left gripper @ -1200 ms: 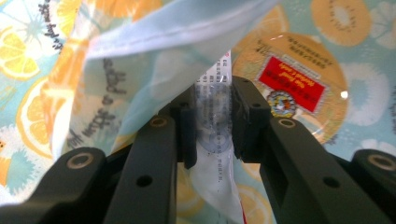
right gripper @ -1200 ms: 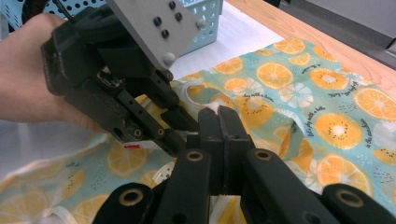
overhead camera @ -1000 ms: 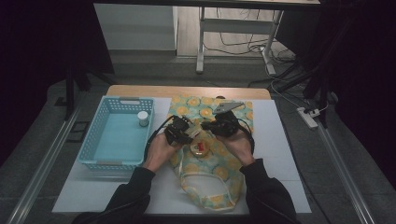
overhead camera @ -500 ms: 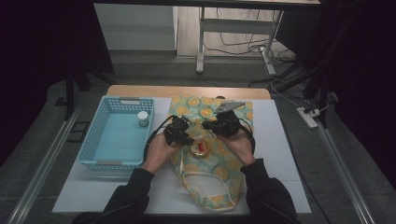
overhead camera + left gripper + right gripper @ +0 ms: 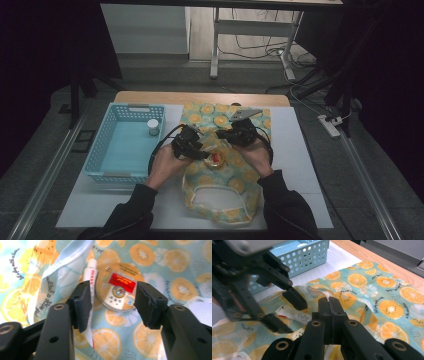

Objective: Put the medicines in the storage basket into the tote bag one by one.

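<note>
On the worktop [image 5: 300, 165] lies a fabric bag [image 5: 220, 170] printed with orange and lemon slices on pale blue, its rounded opening toward the person and its far end spread flat toward the wooden edge. The left tool [image 5: 111, 302] has its two black jaws standing well apart, one on either side of a round gold tin [image 5: 117, 287] with a red label, which rests on the printed fabric; the jaws are not touching the tin. Just beside the tin, against the left jaw, lies a white tube [image 5: 90, 277] with red lettering, partly under a lifted fold of the bag's pale blue lining. In the high view the left tool [image 5: 202, 152] sits over the middle of the bag, with the tin [image 5: 215, 158] showing as a small red spot at its tip. The right tool [image 5: 329, 300] has its jaws pressed together on a pinch of the bag's fabric [image 5: 362, 287], a little white edge of cloth sticking up between the jaw tips; in the high view it [image 5: 227, 135] is just beyond and to the right of the left tool, with the grey three-cornered plate on top. From the right gripper view the left tool [image 5: 287, 312] shows close by with its jaws spread over a white packet-like shape on the cloth. A light blue perforated basket [image 5: 125, 145] stands on the worktop to the left of the bag, with a small white jar [image 5: 153, 127] in its far right corner.
</note>
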The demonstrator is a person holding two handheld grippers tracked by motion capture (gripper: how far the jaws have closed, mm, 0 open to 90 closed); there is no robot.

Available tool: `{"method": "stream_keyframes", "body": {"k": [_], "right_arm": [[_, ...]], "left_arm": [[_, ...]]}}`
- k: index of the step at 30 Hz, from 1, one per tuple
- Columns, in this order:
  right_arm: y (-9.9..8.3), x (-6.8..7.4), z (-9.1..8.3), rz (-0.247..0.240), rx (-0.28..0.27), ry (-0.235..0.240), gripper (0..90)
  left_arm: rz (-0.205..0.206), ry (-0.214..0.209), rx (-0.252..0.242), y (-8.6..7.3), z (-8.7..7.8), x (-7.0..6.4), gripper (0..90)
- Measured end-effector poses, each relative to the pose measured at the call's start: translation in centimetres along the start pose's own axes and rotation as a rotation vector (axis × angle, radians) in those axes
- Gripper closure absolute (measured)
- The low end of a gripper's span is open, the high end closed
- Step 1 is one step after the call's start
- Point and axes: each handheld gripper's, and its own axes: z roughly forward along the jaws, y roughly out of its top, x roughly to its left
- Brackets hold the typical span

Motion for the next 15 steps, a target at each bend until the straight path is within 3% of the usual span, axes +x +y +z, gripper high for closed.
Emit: {"method": "stream_keyframes", "body": {"k": [5, 9, 15], "right_arm": [[0.0, 0.0, 0.0, 0.001, 0.002, 0.004, 90.0], [0.0, 0.0, 0.0, 0.004, 0.003, 0.007, 90.0], [-0.1, 0.0, 0.1, 0.004, 0.004, 0.006, 90.0]], "left_arm": [[0.029, 0.002, -0.012, -0.4, -0.6, -0.2, 36.1], [0.015, -0.017, -0.041, -0.7, -1.2, 0.0, 30.4], [0.015, -0.008, -0.04, -1.1, -2.2, -0.1, 21.8]]}}
